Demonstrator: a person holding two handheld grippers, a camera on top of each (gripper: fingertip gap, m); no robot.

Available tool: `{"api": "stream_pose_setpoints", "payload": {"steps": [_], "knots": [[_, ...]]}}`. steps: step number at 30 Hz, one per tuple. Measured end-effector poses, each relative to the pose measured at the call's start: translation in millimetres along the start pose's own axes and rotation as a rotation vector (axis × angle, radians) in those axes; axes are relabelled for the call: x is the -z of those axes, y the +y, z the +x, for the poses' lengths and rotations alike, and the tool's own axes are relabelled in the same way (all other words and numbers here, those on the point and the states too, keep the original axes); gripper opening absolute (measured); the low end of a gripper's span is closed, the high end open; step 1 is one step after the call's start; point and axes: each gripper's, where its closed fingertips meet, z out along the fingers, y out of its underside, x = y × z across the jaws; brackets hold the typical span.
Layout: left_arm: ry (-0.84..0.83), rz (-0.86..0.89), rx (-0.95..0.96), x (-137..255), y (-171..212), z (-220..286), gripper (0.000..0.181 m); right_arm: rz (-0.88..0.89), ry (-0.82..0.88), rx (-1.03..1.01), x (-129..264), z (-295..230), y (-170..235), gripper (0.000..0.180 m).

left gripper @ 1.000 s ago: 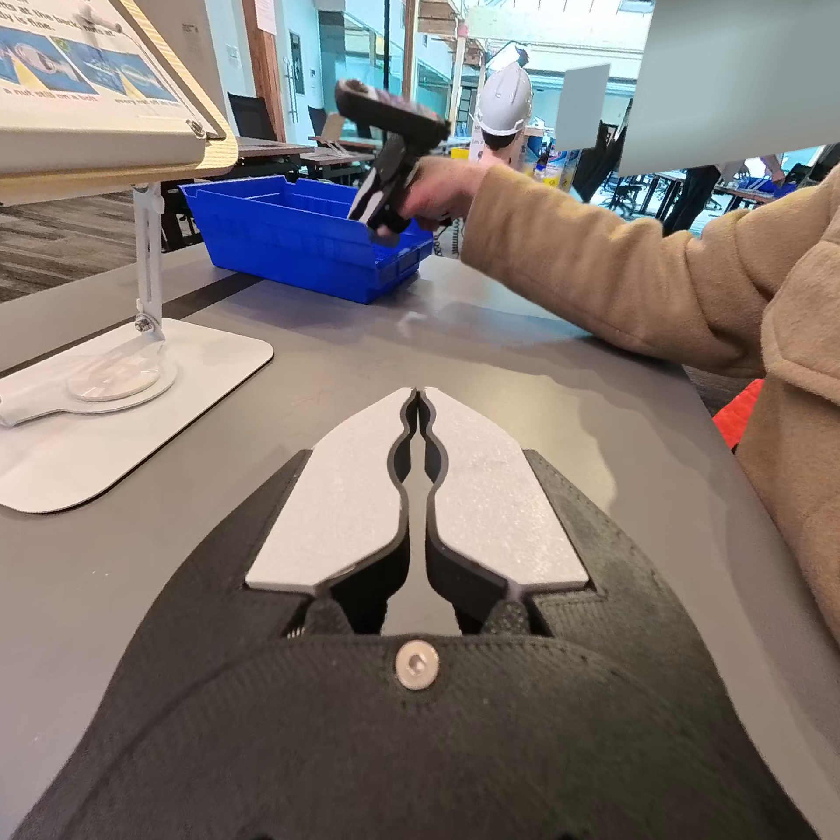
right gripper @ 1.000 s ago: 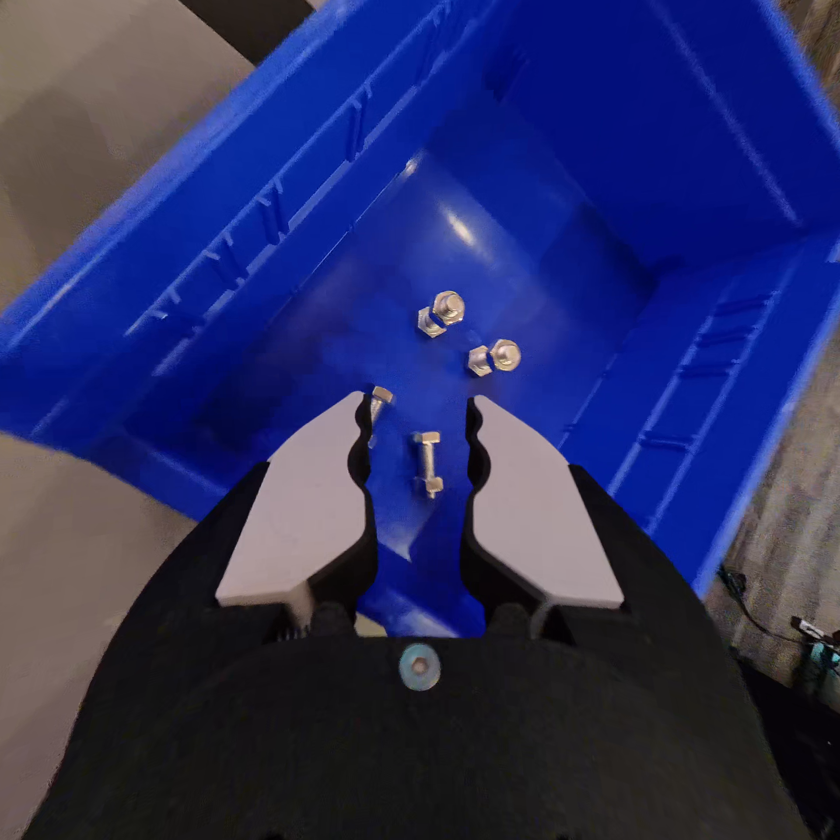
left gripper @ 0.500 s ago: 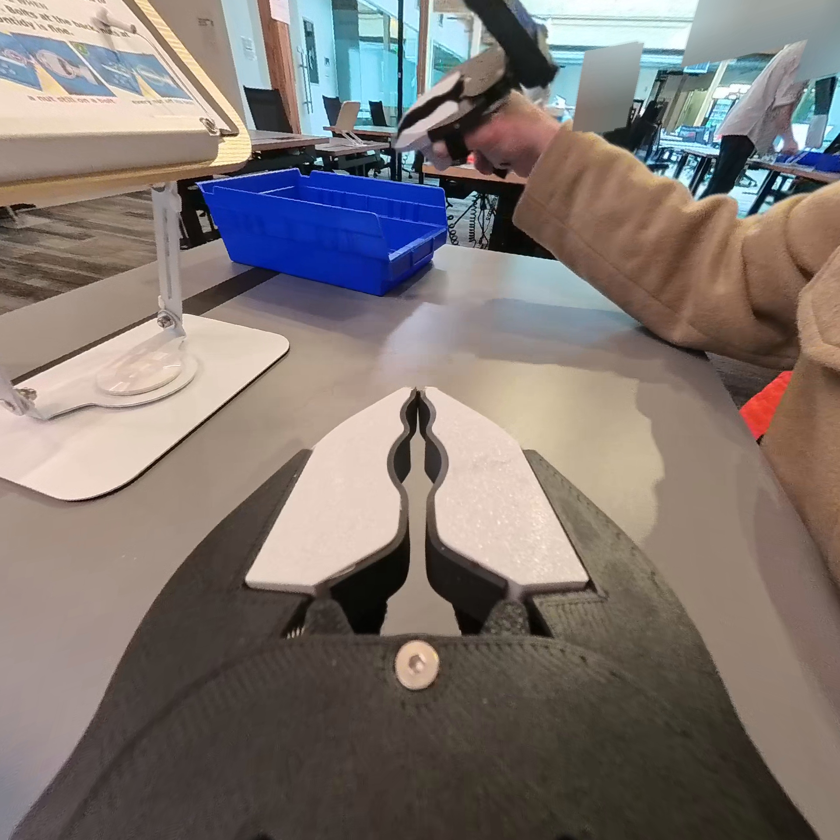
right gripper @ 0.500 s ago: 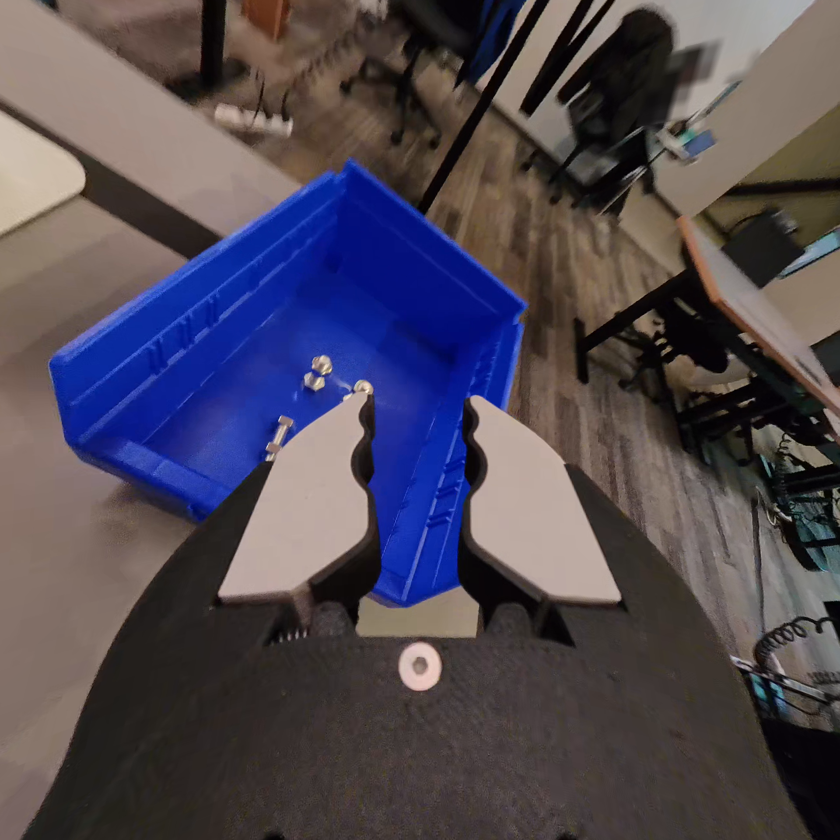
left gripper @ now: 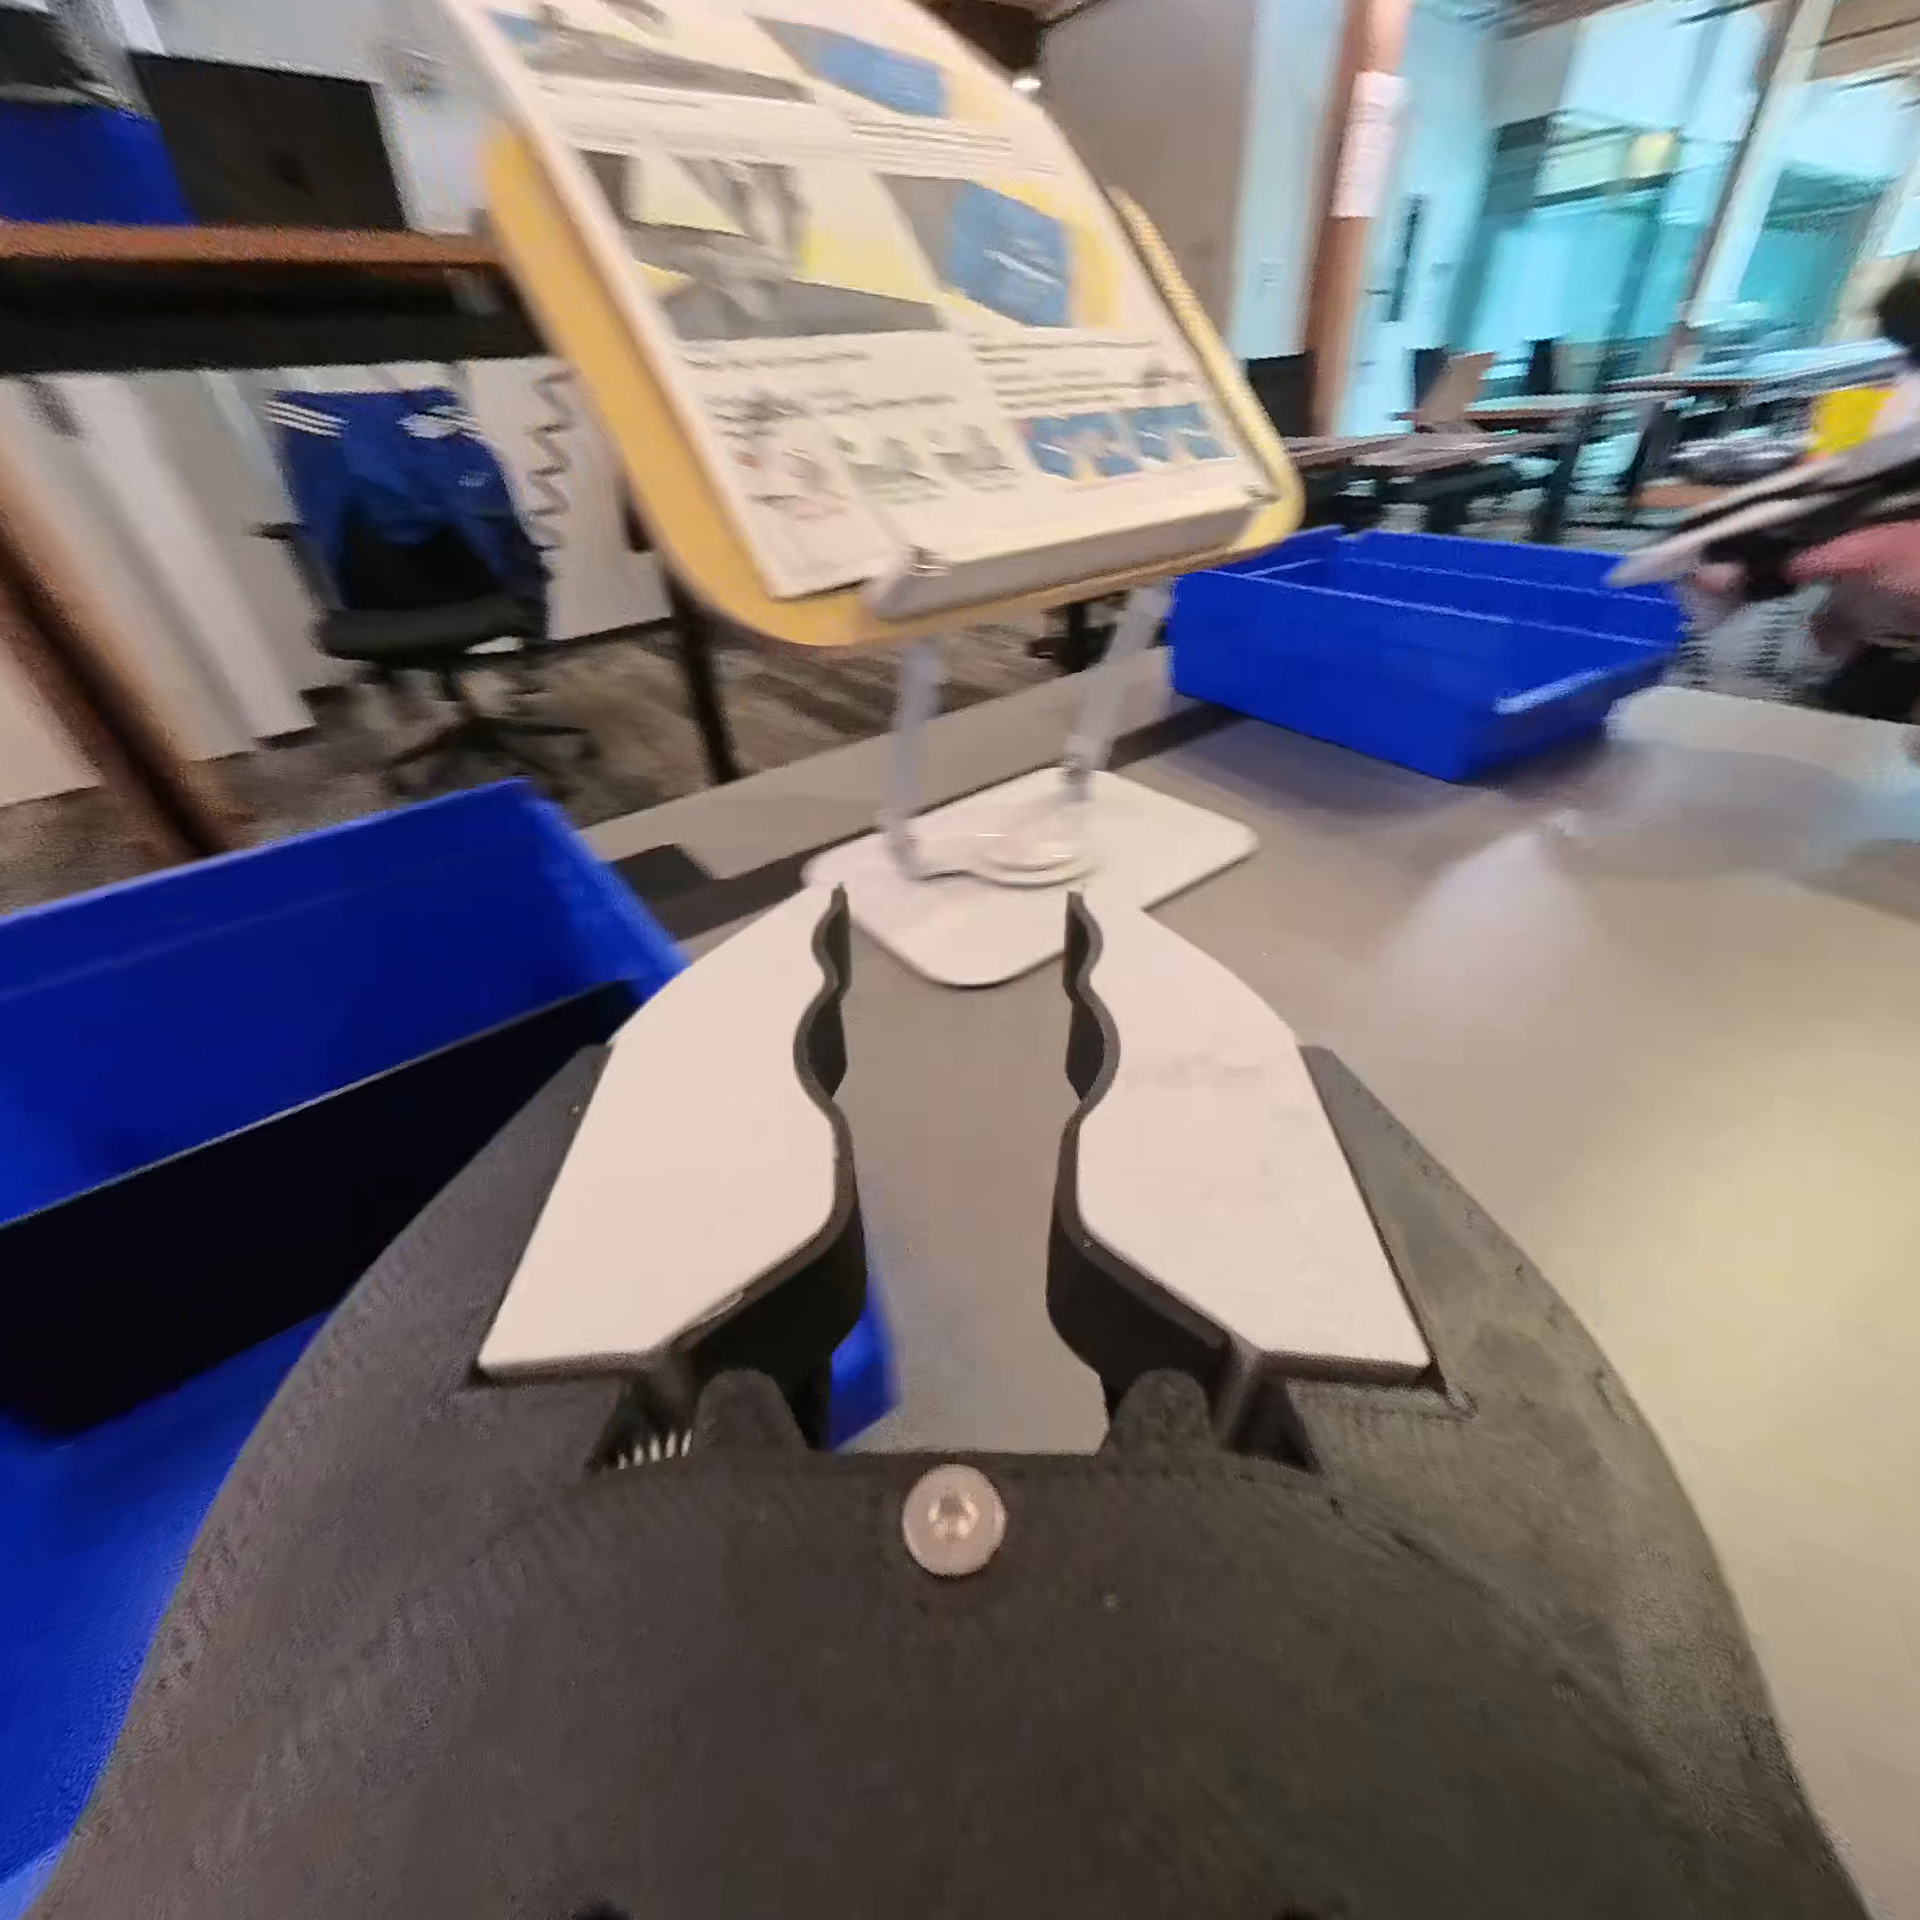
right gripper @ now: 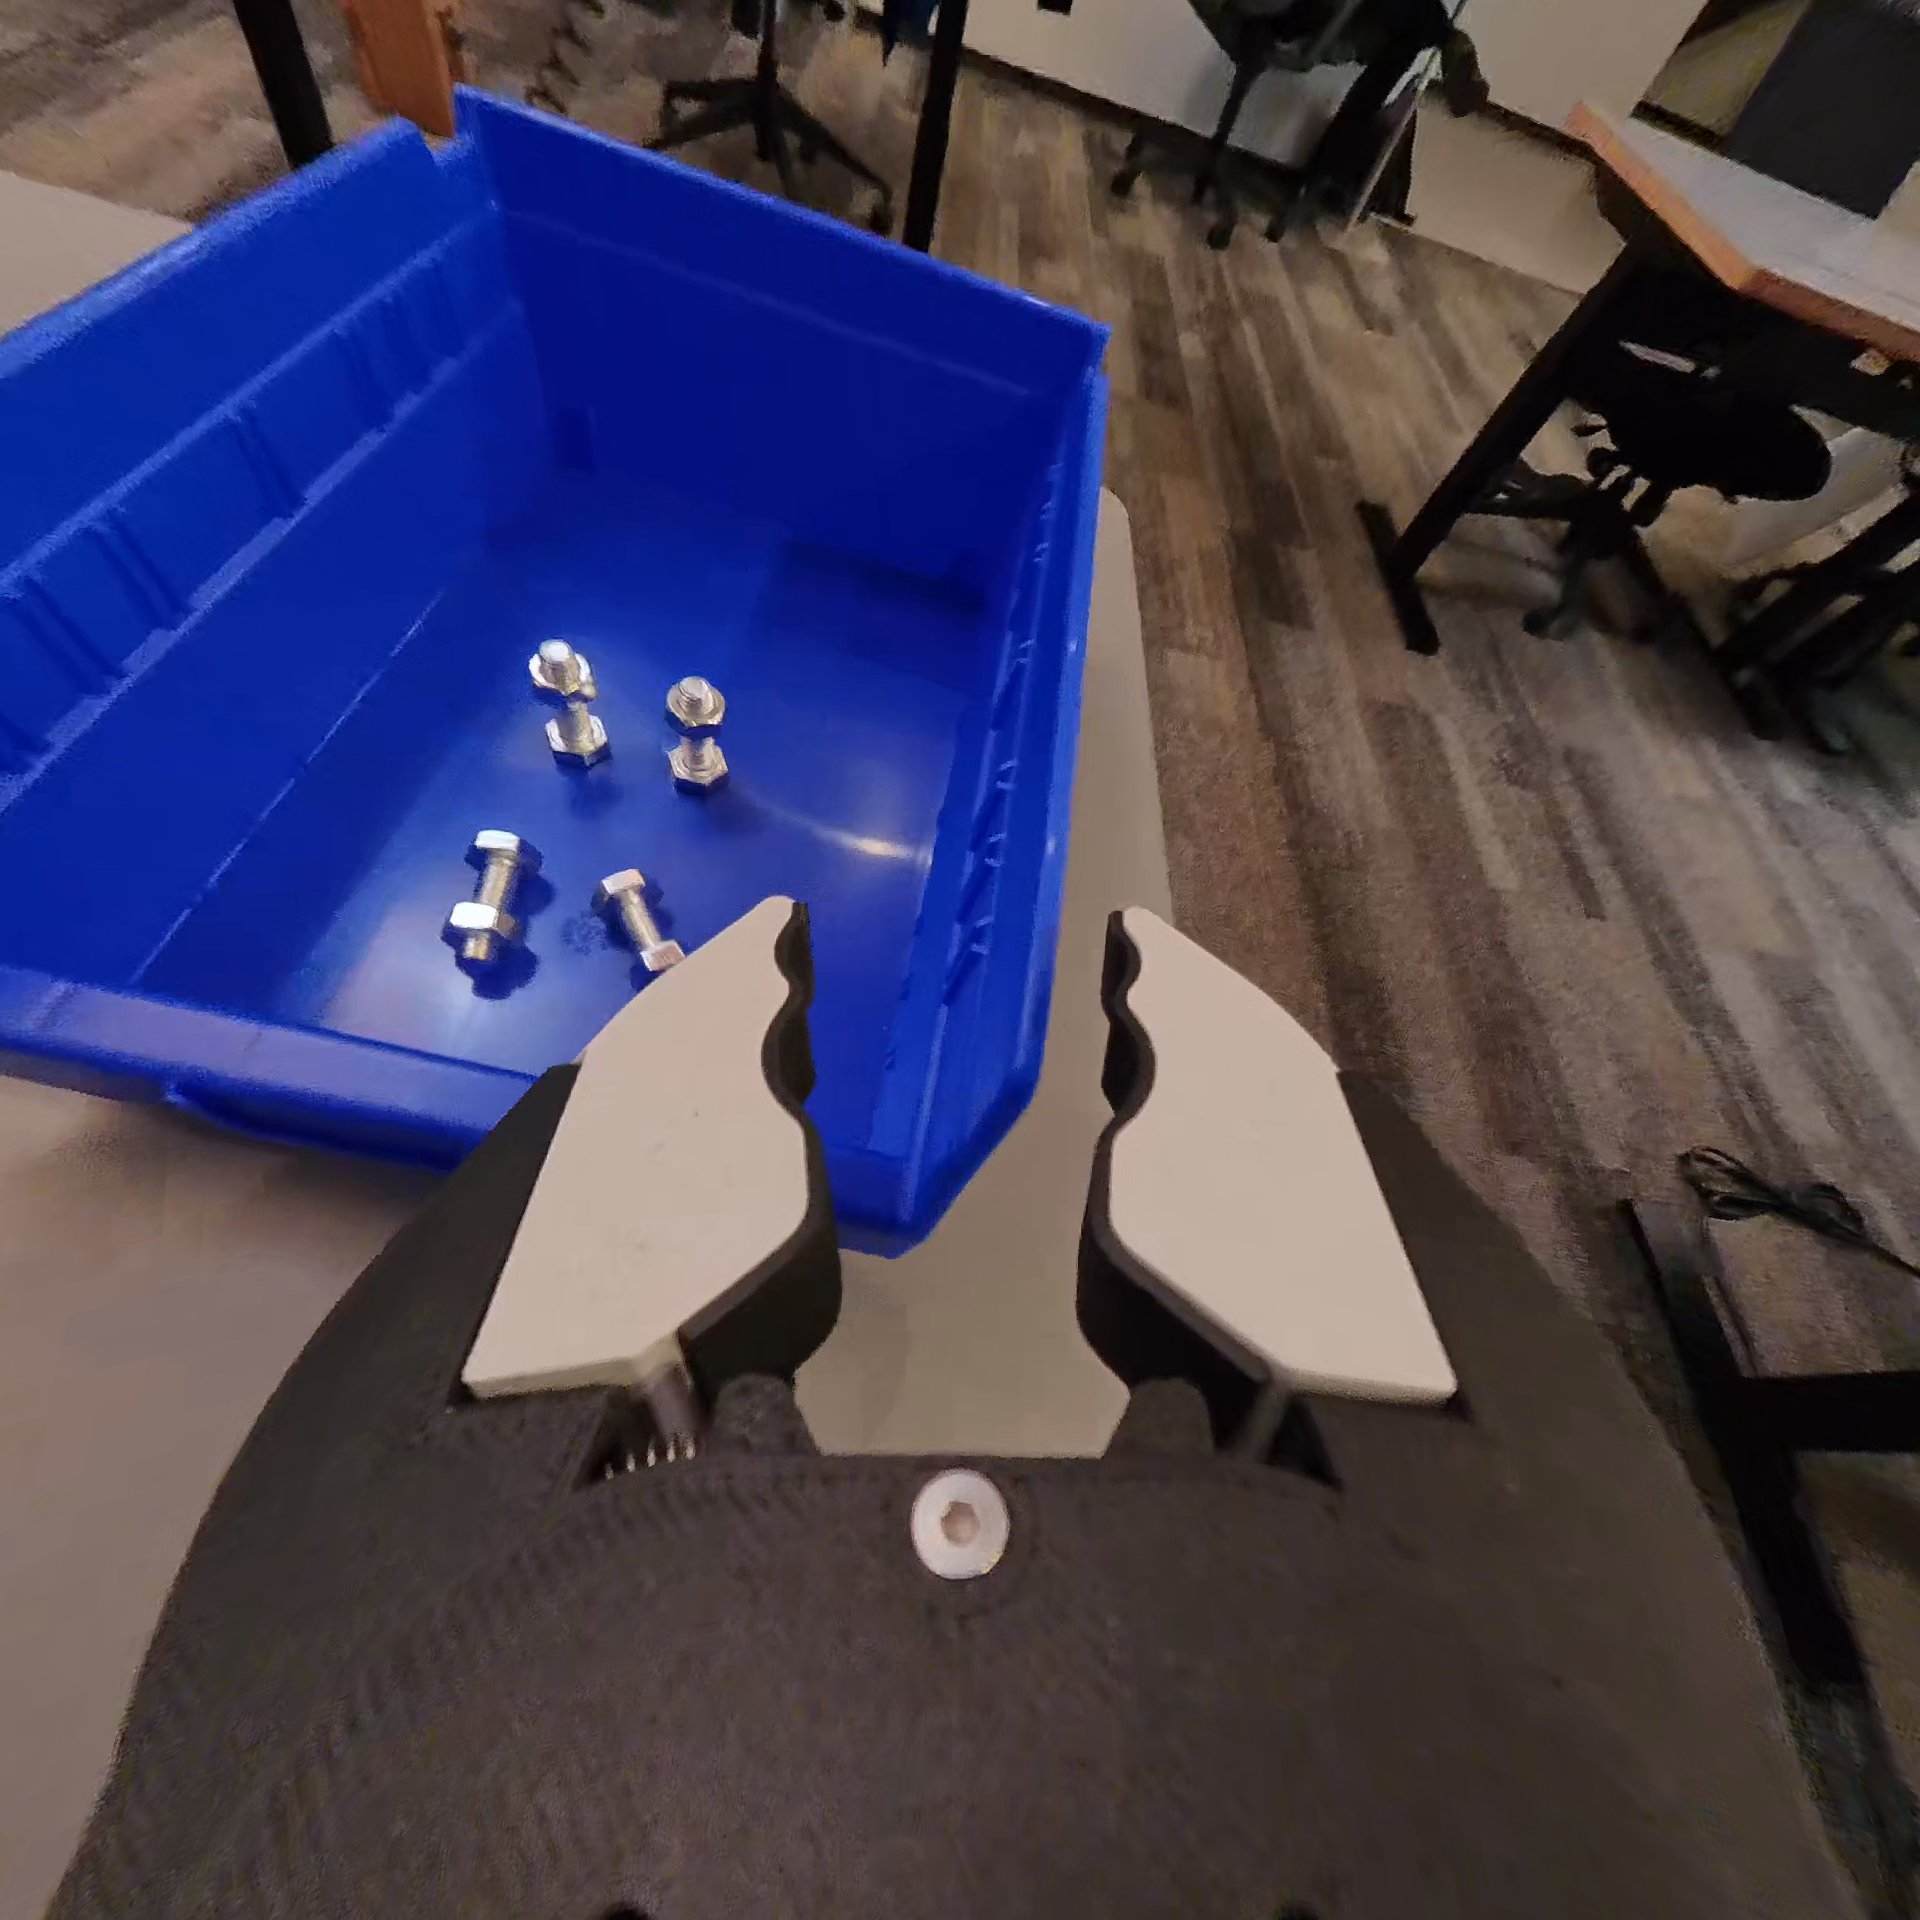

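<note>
Left gripper: I am holding my left gripper (left gripper: 954, 914) above the grey table (left gripper: 1558, 1039) with its jaws standing apart and nothing between them; through the gap only bare tabletop is showing.
Near bin: a blue bin (left gripper: 260, 987) is sitting just beside my left gripper on its left side, its dark inside partly hidden by the gripper body, so I cannot tell what is lying in it.
Stand: straight ahead of my left fingertips a white stand base (left gripper: 1039, 862) is resting on the table, carrying a tilted wooden board with printed sheets (left gripper: 883, 312) above it.
Right gripper: I am holding my right gripper (right gripper: 954, 925) with its jaws spread wide and gripping nothing; it is hovering over the near right corner of the far blue bin (right gripper: 1049, 727), apart from it. In the left wrist view it is showing blurred at the right edge, near that bin.
Far bin: this bin is sitting at the table's edge, with the floor (right gripper: 1455, 831) showing past it.
Bolts: four silver bolts with nuts are lying on the bin floor, well apart from my fingers: two farther back (right gripper: 566, 701) (right gripper: 694, 732) and two nearer (right gripper: 488, 904) (right gripper: 634, 920), the last partly hidden behind my left finger.
</note>
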Motion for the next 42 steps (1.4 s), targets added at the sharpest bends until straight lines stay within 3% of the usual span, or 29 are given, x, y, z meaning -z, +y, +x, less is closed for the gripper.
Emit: {"api": "stream_pose_setpoints", "payload": {"steps": [7, 11, 14, 19, 28, 32, 37, 40, 42], "knots": [[-0.346, -0.072, -0.008, 53.0, 6.4, -107.6, 0.052, -0.017, -0.001, -0.047, -15.0, -5.3, 7.8, 0.049], [-0.518, -0.171, -0.022, 77.4, 22.0, -159.4, 0.071, -0.013, 0.040, -0.084, -18.2, 3.0, 9.4, 0.043], [-0.575, -0.215, 0.033, 87.5, 38.5, -186.4, 0.086, -0.041, 0.047, -0.089, -24.7, 6.8, 15.4, 0.040], [-0.559, -0.317, 0.125, 87.2, 73.3, -208.8, 0.098, -0.020, 0.030, -0.102, -30.0, 8.4, 14.0, 0.013], [-0.534, -0.406, 0.195, 84.5, 103.6, -233.7, 0.093, -0.004, -0.027, -0.140, -30.8, 7.2, 12.6, 0.007], [-0.442, -0.406, 0.262, 82.5, 106.6, -232.8, 0.065, 0.000, -0.036, -0.138, -30.6, 6.2, 12.2, 0.006], [-0.394, -0.481, 0.320, 84.9, 112.8, -228.5, 0.056, -0.005, -0.051, -0.141, -30.3, 4.5, 12.1, 0.005], [-0.362, -0.498, 0.337, 84.4, 107.6, -219.9, 0.068, -0.007, -0.051, -0.134, -30.3, 4.0, 12.1, 0.005], [-0.350, -0.554, 0.332, 88.0, 114.3, -218.1, 0.054, -0.008, -0.049, -0.133, -30.3, 3.9, 12.1, 0.005]]}}
